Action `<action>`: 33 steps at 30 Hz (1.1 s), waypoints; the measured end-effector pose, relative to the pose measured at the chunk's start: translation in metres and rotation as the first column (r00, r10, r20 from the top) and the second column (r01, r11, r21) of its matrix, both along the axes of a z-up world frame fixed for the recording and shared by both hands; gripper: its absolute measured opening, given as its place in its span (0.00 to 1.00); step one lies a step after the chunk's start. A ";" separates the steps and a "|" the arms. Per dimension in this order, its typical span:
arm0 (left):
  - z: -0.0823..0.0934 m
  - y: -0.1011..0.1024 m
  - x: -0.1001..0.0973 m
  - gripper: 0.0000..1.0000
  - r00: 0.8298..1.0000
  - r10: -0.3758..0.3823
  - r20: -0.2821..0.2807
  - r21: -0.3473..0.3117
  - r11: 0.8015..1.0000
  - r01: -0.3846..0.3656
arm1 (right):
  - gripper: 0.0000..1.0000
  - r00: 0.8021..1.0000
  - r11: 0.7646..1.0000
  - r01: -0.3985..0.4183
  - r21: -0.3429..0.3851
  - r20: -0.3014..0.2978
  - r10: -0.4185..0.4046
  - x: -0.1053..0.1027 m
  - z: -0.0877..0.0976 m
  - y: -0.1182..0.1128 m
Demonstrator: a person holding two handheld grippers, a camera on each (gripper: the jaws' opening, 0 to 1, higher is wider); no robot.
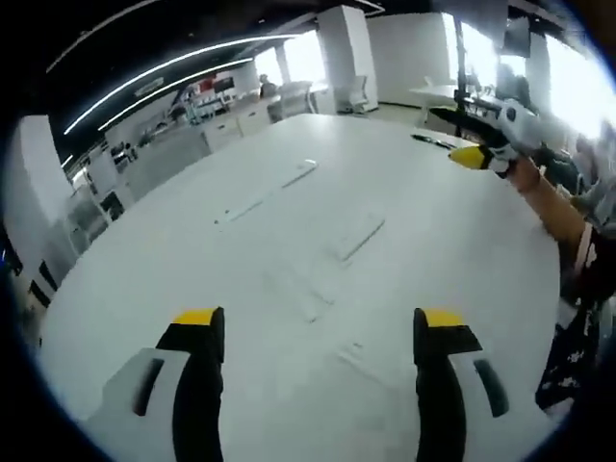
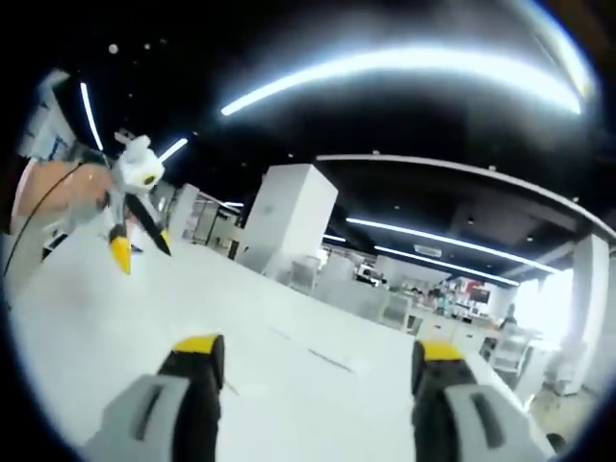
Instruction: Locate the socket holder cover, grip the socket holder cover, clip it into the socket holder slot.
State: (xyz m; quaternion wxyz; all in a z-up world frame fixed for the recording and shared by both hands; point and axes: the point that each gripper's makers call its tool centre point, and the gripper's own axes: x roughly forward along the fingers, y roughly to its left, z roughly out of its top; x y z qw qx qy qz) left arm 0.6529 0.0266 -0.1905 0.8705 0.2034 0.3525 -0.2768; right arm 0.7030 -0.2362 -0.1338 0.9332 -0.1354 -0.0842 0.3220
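Several flat white plastic pieces lie on the white table (image 1: pixel 144 279). A long narrow strip (image 1: pixel 267 195) lies far out, and a shorter rectangular piece (image 1: pixel 356 236) is nearer the middle. Another flat piece (image 1: pixel 300 291) and a small one (image 1: pixel 359 359) lie closest to my left gripper (image 1: pixel 318 325). It hovers open and empty above the near table. I cannot tell which piece is the cover. In the right gripper view my right gripper (image 2: pixel 318 351) is open, empty and aimed level across the table; a thin strip (image 2: pixel 329 360) shows ahead. The right gripper (image 1: pixel 478 154) also shows at the table's far right.
A person's arm (image 1: pixel 553 207) reaches in along the table's right edge. The left gripper (image 2: pixel 135 207) shows at upper left with its jaws spread. White cabinets (image 1: pixel 226 130) and a pillar (image 2: pixel 289 217) stand beyond the table. Dark items (image 1: pixel 433 141) lie at the far edge.
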 end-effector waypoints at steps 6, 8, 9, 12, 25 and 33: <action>-0.025 -0.006 -0.005 0.79 0.981 0.092 -0.169 0.095 0.992 -0.077 | 0.80 1.000 1.000 -0.002 -0.006 -0.005 0.002 -0.001 -0.001 0.000; -0.028 -0.008 -0.003 0.77 0.975 0.112 -0.191 0.099 0.991 -0.094 | 0.80 1.000 1.000 -0.006 -0.006 -0.004 0.006 -0.002 -0.001 0.001; -0.031 -0.007 -0.004 0.76 0.965 0.144 -0.219 0.114 0.986 -0.121 | 0.79 1.000 1.000 -0.009 -0.007 -0.002 0.009 -0.002 0.000 0.001; -0.040 -0.006 -0.011 0.76 0.945 0.187 -0.267 0.156 0.976 -0.150 | 0.78 1.000 1.000 -0.009 -0.019 0.007 0.009 -0.003 0.000 0.003; -0.073 -0.006 -0.030 0.66 0.862 0.327 -0.387 0.272 0.934 -0.233 | 0.74 1.000 1.000 0.002 -0.021 0.017 -0.002 -0.002 0.003 -0.002; -0.085 0.000 -0.037 0.64 0.830 0.360 -0.425 0.315 0.919 -0.237 | 0.74 1.000 1.000 0.002 -0.017 0.016 -0.002 -0.002 0.002 -0.002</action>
